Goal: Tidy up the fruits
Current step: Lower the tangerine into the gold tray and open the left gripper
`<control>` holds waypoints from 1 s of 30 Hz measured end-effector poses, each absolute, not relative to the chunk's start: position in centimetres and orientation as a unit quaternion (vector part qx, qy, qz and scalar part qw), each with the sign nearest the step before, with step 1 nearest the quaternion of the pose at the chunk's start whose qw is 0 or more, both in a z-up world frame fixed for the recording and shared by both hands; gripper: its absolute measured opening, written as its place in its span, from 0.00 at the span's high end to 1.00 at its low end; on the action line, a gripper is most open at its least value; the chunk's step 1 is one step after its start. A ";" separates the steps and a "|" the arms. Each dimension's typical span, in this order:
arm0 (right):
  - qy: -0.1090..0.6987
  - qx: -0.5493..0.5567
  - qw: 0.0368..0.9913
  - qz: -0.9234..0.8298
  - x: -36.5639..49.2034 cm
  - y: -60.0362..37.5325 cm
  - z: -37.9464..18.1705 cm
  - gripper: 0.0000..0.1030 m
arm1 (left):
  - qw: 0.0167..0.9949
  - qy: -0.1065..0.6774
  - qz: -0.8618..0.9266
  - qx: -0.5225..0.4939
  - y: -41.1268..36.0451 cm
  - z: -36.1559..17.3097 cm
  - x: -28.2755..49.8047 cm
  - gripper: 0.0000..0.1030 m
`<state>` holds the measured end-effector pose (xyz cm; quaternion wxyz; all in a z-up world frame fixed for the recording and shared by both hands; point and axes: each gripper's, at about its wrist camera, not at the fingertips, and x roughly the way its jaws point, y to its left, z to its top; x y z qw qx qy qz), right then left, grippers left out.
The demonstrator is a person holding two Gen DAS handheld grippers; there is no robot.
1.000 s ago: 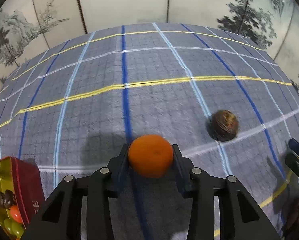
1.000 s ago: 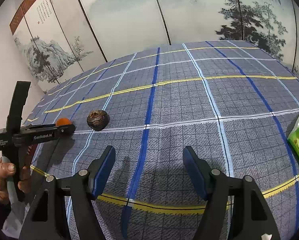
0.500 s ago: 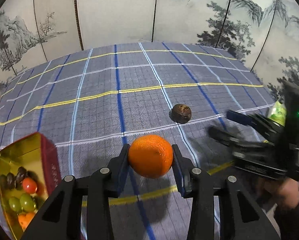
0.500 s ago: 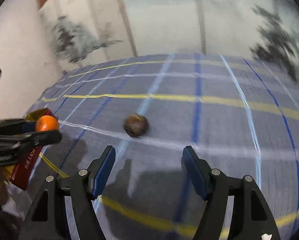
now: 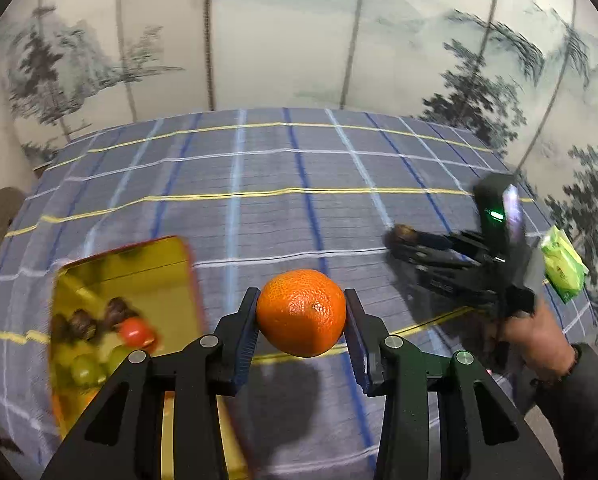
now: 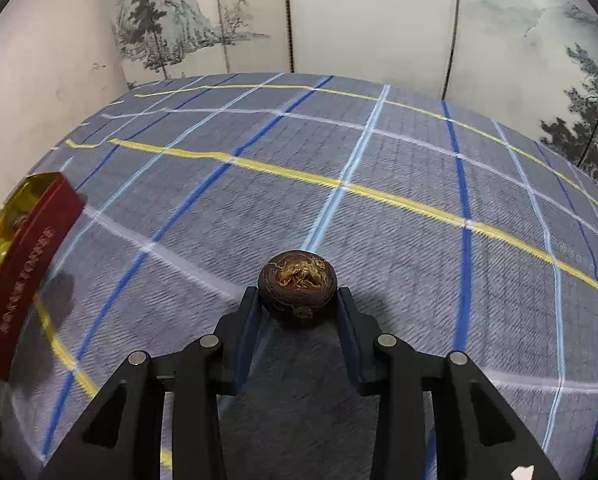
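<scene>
My left gripper is shut on an orange mandarin, held in the air above the checked cloth. Just to its lower left is an open gold tin with red walls. The tin holds a cherry tomato, green grapes and dark fruits. My right gripper is closing its jaws on a round brown fruit that rests on the cloth, with both pads against its sides. The left wrist view shows that gripper at the right, held by a hand.
The red-walled tin sits at the left edge of the right wrist view. A green packet lies at the cloth's right edge. A painted folding screen stands behind the table. A round grey object sits off the table's left side.
My left gripper rose and swung left with the mandarin, bringing the tin close. My right gripper moved left to the brown fruit and its jaws came together around it.
</scene>
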<state>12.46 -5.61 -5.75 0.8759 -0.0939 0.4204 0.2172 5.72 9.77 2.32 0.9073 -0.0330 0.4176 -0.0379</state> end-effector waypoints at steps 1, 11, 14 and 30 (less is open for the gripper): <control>0.417 -0.086 0.876 0.225 11.8 -5.5 -5.4 0.67 | 0.909 0.414 -0.028 -0.034 10.6 2.5 5.2 0.60; 0.380 -0.023 0.888 0.259 3.6 -2.8 -3.8 0.67 | 0.901 0.423 0.086 -0.038 21.3 1.1 -0.9 0.60; 0.377 -0.035 0.892 0.248 2.8 -2.1 -4.2 0.67 | 0.895 0.433 0.096 -0.046 23.1 -0.4 -2.2 0.60; 0.378 -0.069 0.898 0.213 2.6 -1.4 -4.7 0.67 | 0.883 0.457 0.094 -0.056 23.9 -4.8 -3.3 0.59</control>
